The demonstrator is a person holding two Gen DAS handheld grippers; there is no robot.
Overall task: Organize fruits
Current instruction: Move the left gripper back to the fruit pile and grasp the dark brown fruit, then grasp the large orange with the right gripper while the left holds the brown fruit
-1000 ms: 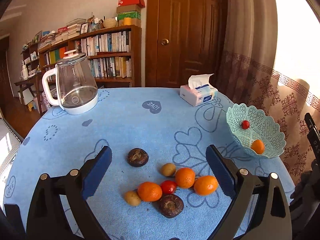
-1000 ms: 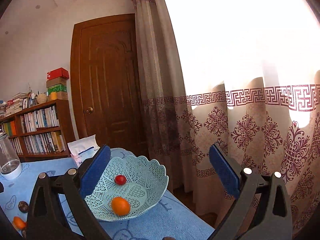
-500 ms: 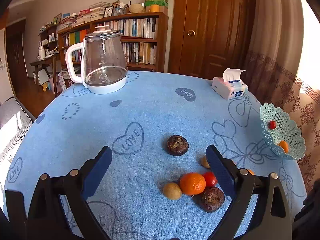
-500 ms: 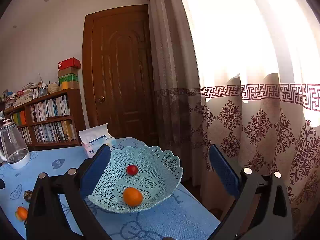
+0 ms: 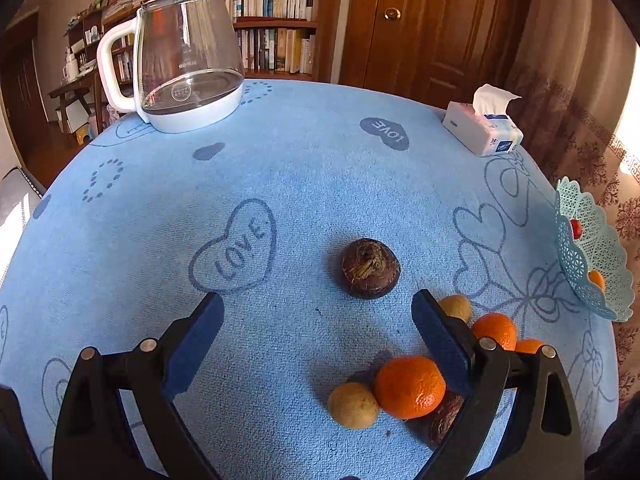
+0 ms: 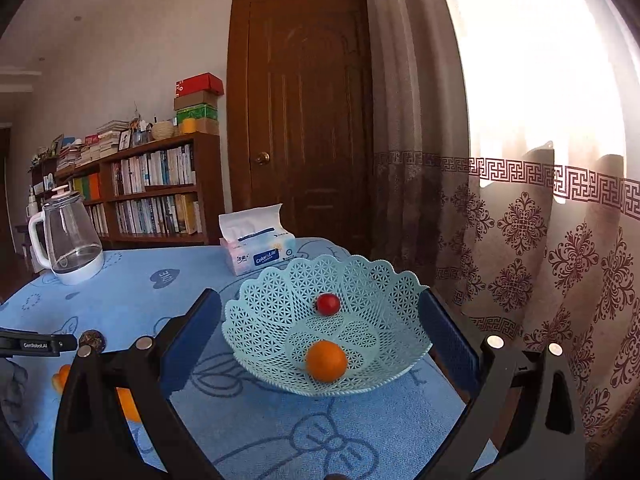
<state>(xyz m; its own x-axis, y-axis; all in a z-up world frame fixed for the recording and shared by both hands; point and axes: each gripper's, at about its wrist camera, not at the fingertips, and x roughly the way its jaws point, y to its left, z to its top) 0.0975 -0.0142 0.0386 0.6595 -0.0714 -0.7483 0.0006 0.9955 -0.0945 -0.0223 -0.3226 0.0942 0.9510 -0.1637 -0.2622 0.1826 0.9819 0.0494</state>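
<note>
My left gripper [image 5: 318,316] is open and low over the blue tablecloth, with nothing between its fingers. Just beyond it lies a dark brown round fruit [image 5: 370,268]. Near its right finger sit an orange [image 5: 409,386], a tan fruit [image 5: 353,405], another tan fruit [image 5: 455,307], more oranges [image 5: 495,330] and a second dark fruit [image 5: 444,420], partly hidden. The lattice basket [image 6: 372,308] stands by the table's right edge, holding an orange [image 6: 326,361] and a small red fruit [image 6: 327,303]. My right gripper [image 6: 320,320] is open, facing the basket.
A glass kettle [image 5: 188,52] stands at the far left of the table. A tissue box [image 5: 482,130] sits at the far right. Curtains [image 6: 540,240] hang close behind the basket. A bookshelf [image 6: 152,188] and a wooden door [image 6: 300,120] are behind the table.
My left gripper has swung left and come down closer to the cloth, so the fruit cluster now sits by its right finger. The right gripper has drifted slightly; the basket appears more centred.
</note>
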